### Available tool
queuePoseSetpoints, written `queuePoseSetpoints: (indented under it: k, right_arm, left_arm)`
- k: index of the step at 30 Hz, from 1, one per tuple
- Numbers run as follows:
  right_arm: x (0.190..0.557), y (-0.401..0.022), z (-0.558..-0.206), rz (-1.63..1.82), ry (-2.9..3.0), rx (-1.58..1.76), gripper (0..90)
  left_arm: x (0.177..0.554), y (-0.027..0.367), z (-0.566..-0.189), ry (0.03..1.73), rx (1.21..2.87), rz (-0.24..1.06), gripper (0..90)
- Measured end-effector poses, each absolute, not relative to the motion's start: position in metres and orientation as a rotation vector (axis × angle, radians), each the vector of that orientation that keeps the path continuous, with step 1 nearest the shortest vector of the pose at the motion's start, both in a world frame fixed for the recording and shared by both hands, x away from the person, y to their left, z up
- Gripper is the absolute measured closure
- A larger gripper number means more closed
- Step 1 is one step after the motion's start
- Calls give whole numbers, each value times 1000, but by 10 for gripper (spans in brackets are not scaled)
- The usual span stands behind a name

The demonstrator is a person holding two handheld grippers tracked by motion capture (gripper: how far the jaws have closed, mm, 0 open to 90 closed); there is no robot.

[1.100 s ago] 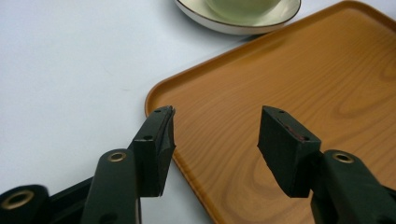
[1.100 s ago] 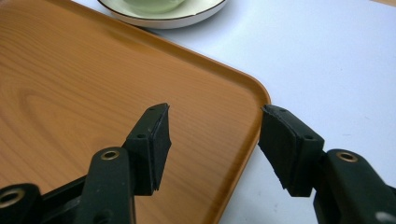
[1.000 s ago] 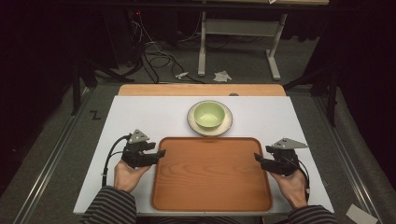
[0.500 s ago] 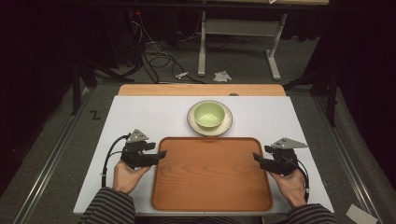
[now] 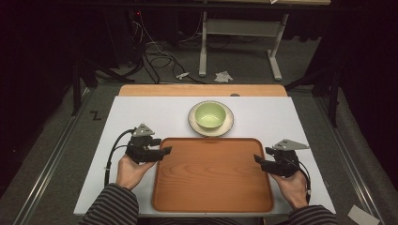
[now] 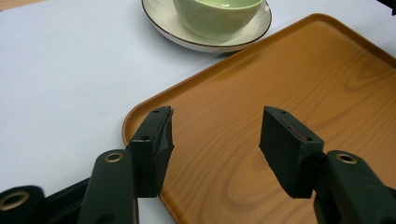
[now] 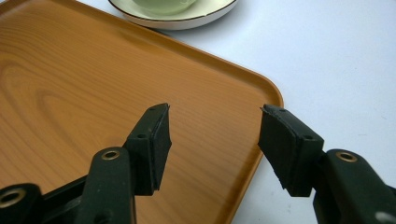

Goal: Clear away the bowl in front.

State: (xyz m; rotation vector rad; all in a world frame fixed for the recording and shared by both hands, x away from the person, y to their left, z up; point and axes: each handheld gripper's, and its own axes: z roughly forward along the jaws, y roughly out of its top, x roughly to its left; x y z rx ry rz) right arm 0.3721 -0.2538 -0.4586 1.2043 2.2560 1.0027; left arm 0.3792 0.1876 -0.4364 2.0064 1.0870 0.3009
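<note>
Wood-grain orange tray (image 5: 211, 173), green bowl (image 5: 210, 115)

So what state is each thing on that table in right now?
Tray: flat on the table, nothing on it.
Bowl: upright on the saucer, looks empty.
Saucer: flat on the table, just beyond the tray's far edge.
Left gripper: open, jaws astride the tray's left rim, just been widening.
Right gripper: open, jaws astride the tray's right rim, nothing clamped.

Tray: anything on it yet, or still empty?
Empty. The wooden tray shows bare wood grain across its whole surface; the green bowl sits on its saucer on the white table beyond the tray's far edge.
</note>
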Motion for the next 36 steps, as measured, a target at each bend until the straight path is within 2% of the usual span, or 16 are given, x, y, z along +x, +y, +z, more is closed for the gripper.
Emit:
queuePoseSetpoints:
  k: [10, 19, 36]
  right_arm:
    - [363, -257, -453, 1048, 2193, 1191, 495]
    - [364, -255, -454, 1039, 2216, 1188, 507]
    - [363, -254, -453, 1048, 2231, 1169, 508]
  left_arm:
    - [402, 172, -424, 1024, 2012, 348, 453]
    - [426, 161, -416, 1072, 2046, 312, 482]
    - [475, 112, -406, 1062, 2141, 333, 454]
